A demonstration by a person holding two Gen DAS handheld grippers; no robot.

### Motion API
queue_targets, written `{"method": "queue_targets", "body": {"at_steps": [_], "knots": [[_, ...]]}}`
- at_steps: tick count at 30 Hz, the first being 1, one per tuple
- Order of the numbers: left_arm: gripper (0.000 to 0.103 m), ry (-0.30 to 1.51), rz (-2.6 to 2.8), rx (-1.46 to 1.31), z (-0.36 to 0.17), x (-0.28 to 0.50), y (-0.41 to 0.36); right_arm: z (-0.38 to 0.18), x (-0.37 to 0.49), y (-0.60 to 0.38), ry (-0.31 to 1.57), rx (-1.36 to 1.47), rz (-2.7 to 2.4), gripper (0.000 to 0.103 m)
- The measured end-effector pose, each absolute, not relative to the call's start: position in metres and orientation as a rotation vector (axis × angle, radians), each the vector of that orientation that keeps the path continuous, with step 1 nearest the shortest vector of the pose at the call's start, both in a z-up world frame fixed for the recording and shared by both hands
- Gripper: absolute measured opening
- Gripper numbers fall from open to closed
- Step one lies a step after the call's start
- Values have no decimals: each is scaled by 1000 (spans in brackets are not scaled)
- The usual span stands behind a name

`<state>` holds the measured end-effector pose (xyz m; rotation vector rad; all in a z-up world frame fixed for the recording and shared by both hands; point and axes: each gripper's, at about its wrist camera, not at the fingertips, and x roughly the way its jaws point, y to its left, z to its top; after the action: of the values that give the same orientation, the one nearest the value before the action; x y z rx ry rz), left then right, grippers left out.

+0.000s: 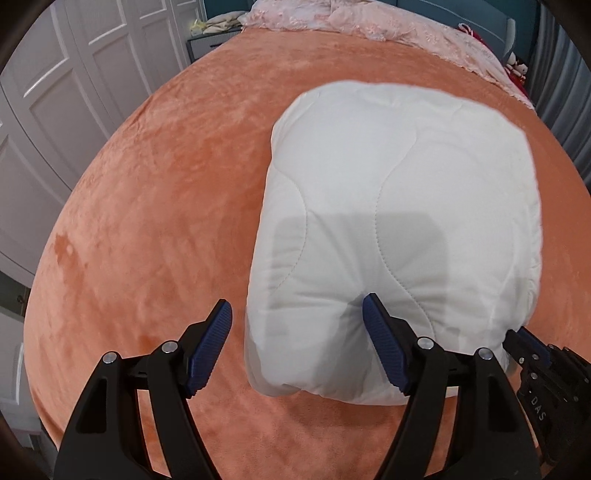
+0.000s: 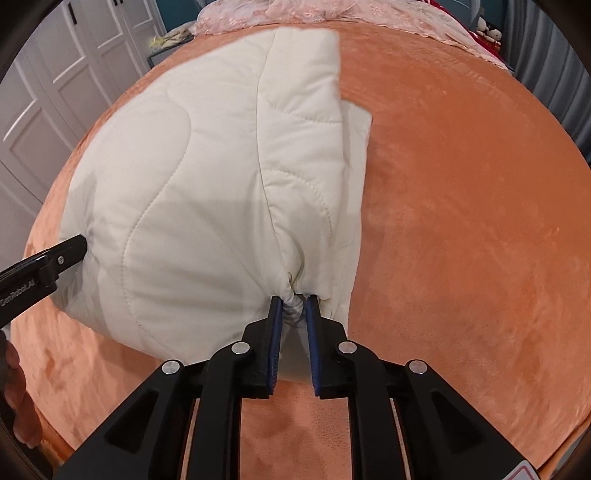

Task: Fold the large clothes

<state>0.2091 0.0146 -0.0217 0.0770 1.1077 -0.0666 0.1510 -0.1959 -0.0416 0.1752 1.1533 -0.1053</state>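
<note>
A white quilted comforter lies folded into a thick bundle on the orange bed cover. My left gripper is open at the bundle's near left corner; its right finger presses into the fabric and its left finger hangs over the bed. In the right wrist view the comforter fills the left half, and my right gripper is shut on a bunched fold at its near edge. The left gripper's finger touches the bundle's left side there. The right gripper shows in the left wrist view at the bundle's right corner.
Pink lace bedding is heaped at the head of the bed. White wardrobe doors stand to the left, with a small cabinet beyond them. Grey curtains hang on the right.
</note>
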Motion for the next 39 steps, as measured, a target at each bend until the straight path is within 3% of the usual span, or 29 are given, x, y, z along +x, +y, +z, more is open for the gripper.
{"method": "queue_targets", "body": {"at_steps": [4, 6, 10, 23, 29, 31, 39], "knots": [[72, 1107, -58, 96, -18, 204, 14, -32, 146, -194, 1162, 170, -119, 16], [72, 1107, -55, 112, -15, 197, 12, -25, 139, -193, 1162, 174, -129, 25], [72, 1119, -63, 114, -12, 179, 12, -4, 119, -199, 1130, 215, -143, 27], [72, 1083, -61, 122, 16, 124, 12, 51, 71, -199, 1012, 211, -188, 65], [83, 1016, -42, 121, 35, 105, 14, 59, 52, -186, 959, 176, -200, 76], [91, 1000, -36, 121, 40, 100, 14, 61, 47, -181, 945, 156, -201, 78], [91, 956, -25, 111, 52, 79, 13, 67, 24, -167, 887, 142, -184, 85]]}}
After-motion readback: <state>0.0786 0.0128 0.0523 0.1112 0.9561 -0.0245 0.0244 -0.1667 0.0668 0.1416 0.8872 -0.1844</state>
